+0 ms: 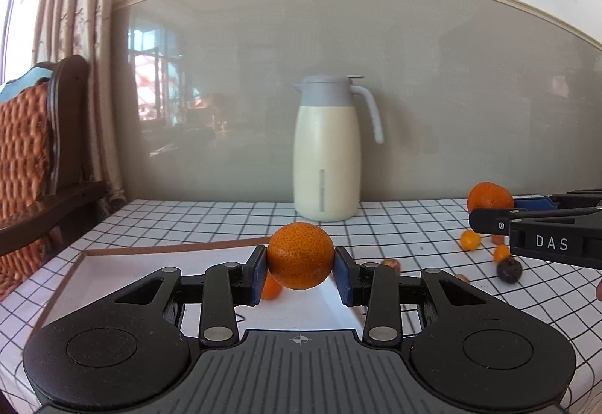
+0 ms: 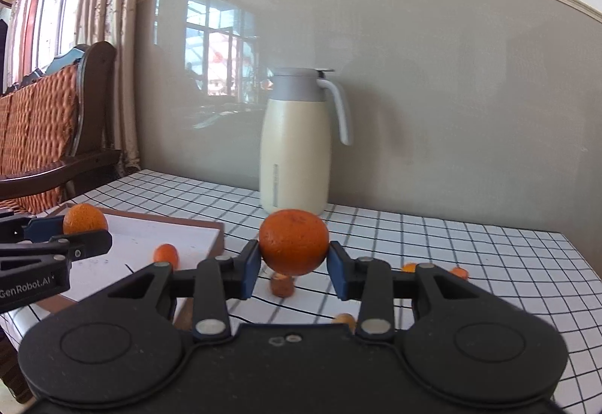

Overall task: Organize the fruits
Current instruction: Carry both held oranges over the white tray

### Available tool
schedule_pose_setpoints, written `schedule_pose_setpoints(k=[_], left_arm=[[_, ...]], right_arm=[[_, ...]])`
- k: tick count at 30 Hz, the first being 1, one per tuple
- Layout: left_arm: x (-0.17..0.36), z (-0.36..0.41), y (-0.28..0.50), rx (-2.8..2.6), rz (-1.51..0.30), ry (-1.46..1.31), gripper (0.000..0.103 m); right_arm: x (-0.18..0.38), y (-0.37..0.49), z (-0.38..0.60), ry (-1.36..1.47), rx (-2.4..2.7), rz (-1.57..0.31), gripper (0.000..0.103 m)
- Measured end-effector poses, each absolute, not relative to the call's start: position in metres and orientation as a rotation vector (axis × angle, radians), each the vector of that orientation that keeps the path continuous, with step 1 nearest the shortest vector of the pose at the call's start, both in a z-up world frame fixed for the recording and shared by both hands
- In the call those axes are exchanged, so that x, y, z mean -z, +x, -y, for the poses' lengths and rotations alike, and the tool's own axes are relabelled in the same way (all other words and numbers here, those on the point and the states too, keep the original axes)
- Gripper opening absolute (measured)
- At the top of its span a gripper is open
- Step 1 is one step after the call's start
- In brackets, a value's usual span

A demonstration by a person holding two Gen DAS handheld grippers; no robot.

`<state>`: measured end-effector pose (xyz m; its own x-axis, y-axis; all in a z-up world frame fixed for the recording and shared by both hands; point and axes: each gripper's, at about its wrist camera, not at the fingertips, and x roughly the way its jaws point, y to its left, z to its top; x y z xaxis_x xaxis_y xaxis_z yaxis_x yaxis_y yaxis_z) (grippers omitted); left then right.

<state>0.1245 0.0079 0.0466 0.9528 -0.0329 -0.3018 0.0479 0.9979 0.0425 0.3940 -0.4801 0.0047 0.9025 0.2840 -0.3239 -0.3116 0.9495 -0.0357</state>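
My left gripper (image 1: pixel 300 273) is shut on a mandarin orange (image 1: pixel 300 255) and holds it above the white tray (image 1: pixel 113 275) with a brown rim. A small kumquat (image 1: pixel 271 288) lies in the tray just under it. My right gripper (image 2: pixel 293 265) is shut on a second mandarin (image 2: pixel 293 241) above the checked tablecloth, right of the tray (image 2: pixel 180 237). It shows at the right edge of the left wrist view (image 1: pixel 493 211), holding that mandarin (image 1: pixel 489 196). The left gripper and its mandarin (image 2: pixel 84 219) show at the left of the right wrist view.
A cream thermos jug (image 1: pixel 326 147) stands at the back by the wall. Kumquats (image 1: pixel 470 239), a dark plum (image 1: pixel 508 269) and a brown date (image 2: pixel 282 284) lie loose on the cloth. A wooden chair (image 1: pixel 41 150) stands left of the table.
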Motion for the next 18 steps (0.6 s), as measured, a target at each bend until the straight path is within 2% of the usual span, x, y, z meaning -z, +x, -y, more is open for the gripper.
schedule_pose_setpoints(k=[18], left_arm=[[-0.048,-0.099,0.11,-0.133,-0.299,0.011,0.038]], right_arm=[[-0.008,0.397,0.402,-0.103,-0.437,-0.3,0.03]])
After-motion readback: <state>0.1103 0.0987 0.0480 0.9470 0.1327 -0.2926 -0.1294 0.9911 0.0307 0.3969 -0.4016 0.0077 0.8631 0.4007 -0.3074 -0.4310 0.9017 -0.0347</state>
